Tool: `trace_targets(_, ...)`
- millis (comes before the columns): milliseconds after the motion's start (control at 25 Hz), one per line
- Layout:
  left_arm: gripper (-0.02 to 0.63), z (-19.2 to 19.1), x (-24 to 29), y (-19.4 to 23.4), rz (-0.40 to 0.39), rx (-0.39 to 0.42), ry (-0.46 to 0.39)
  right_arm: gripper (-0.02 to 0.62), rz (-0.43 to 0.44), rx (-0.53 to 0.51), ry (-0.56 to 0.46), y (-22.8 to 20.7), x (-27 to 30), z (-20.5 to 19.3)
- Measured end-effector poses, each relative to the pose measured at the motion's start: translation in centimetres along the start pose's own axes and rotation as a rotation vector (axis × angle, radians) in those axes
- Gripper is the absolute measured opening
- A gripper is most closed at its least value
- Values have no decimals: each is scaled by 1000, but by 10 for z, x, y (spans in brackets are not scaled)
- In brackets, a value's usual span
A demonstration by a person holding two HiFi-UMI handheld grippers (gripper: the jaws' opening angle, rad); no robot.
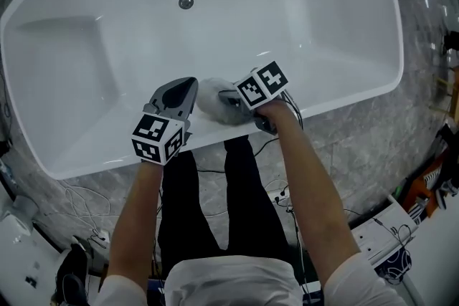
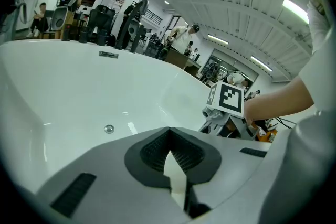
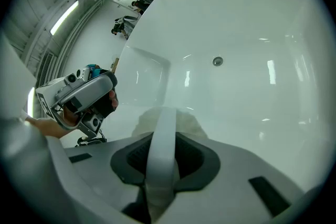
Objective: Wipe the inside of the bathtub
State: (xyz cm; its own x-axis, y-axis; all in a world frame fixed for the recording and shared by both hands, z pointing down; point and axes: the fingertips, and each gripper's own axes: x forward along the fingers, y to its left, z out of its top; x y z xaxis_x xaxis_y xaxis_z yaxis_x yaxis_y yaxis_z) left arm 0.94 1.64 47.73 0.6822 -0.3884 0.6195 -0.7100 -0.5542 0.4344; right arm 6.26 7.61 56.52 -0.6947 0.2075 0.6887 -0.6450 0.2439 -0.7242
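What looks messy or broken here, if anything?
Nothing stands out. The bathtub looks clean and unbroken, with no spills. The right gripper has its jaws shut on a white cloth at the near rim.

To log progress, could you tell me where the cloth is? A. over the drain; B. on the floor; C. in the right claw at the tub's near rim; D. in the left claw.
C: the right claw is shut on the cloth at the near rim of the tub; the left claw is empty.
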Motion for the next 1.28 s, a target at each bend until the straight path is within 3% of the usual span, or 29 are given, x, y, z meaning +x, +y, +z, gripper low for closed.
trace_targets(1280,6,36,153,-146,-147,103,57,94,-218,35,-47,-144,-165,-48)
